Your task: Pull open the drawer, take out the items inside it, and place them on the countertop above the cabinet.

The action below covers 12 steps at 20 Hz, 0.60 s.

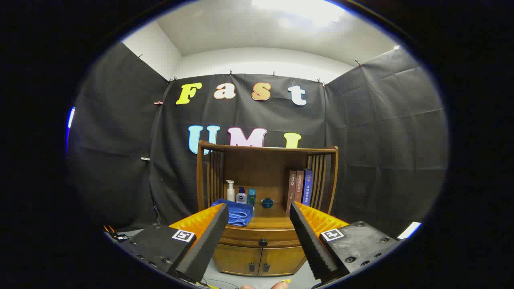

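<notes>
- Gripper (pixel 259 224) fingers stand wide apart with nothing between them, aimed at the wooden cabinet (pixel 261 257) that sits well ahead against the black cloth wall.
- Drawer (pixel 261 239) runs across the cabinet front just under the countertop (pixel 273 221) and looks fully shut; its small dark knob (pixel 263 242) sits in the middle, seen in the gap between the two fingers.
- Judging by its look, the knob is the one place to take hold: hard, round and small, so it may slip unless both fingers close squarely on its sides. A wooden drawer should slide stiffly but steadily; a straight pull seems wise.
- What lies inside the drawer cannot be told while it is closed, so weight and fragility of those items are unknown.
- Below the drawer are two cabinet doors (pixel 257 261), both closed, each with a small dark handle.
- Countertop already carries a folded blue towel (pixel 237 212), a white pump bottle (pixel 230 191), two smaller bottles beside it, a small teal bowl (pixel 267 202) and upright books (pixel 300 188).
- Bare wood between towel and books looks the likeliest spot for setting things down.
- Fingertips of a person's hand (pixel 277 285) show just under the gripper.
</notes>
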{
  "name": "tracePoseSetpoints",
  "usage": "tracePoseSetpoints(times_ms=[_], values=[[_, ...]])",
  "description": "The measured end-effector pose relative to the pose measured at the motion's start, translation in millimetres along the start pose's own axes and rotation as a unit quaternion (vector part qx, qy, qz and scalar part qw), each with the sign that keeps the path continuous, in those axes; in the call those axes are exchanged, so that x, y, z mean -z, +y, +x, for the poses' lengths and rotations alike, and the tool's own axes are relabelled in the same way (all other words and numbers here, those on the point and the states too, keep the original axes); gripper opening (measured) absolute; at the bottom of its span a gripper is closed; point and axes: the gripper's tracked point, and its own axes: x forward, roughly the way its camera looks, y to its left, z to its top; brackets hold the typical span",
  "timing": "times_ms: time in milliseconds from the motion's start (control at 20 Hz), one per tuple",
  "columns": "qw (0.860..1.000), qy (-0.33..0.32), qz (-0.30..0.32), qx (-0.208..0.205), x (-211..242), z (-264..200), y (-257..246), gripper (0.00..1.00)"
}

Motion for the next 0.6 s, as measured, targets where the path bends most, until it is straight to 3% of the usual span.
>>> tracePoseSetpoints(times_ms=[600], values=[[1.000, -0.002, -0.001, -0.003, -5.9, -5.4, -8.5, 0.98]])
